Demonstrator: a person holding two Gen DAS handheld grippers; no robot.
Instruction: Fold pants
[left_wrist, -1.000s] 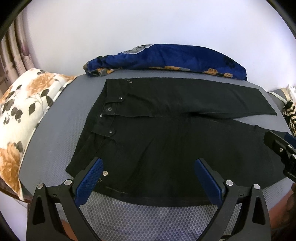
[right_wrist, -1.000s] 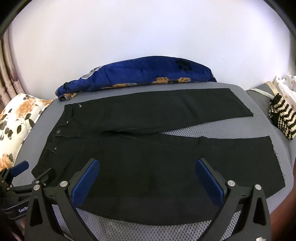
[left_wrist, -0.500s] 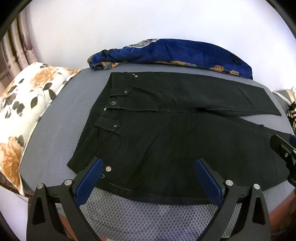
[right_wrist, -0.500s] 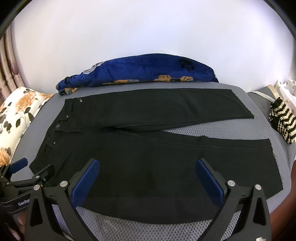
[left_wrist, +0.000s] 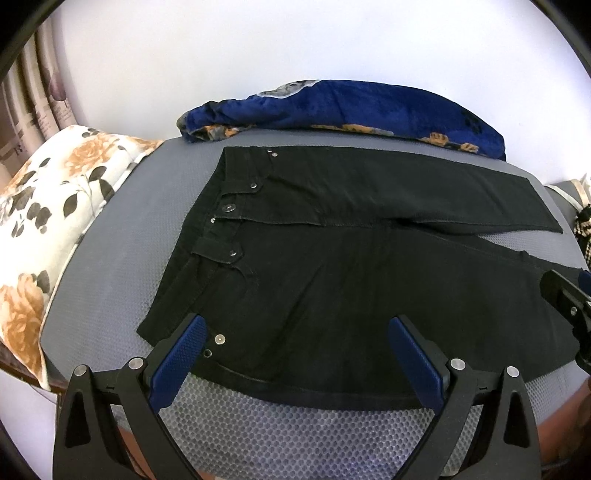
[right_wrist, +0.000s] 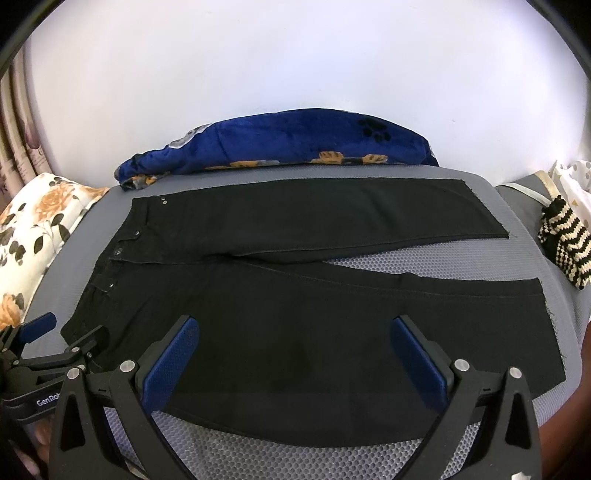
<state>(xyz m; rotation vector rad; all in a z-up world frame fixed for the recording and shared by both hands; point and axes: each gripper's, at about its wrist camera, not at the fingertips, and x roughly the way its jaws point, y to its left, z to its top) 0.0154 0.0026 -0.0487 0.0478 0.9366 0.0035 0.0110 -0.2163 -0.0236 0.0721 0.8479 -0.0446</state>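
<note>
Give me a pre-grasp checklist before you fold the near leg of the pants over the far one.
1. Black pants spread flat on the grey mesh mat: ok.
2. Left gripper open, holding nothing: ok.
3. Right gripper open, holding nothing: ok.
4. Legs apart, a strip of mat showing between them: ok.
5. Blue blanket off the far leg: ok.
6. Fingers reaching the near hem: cannot tell.
</note>
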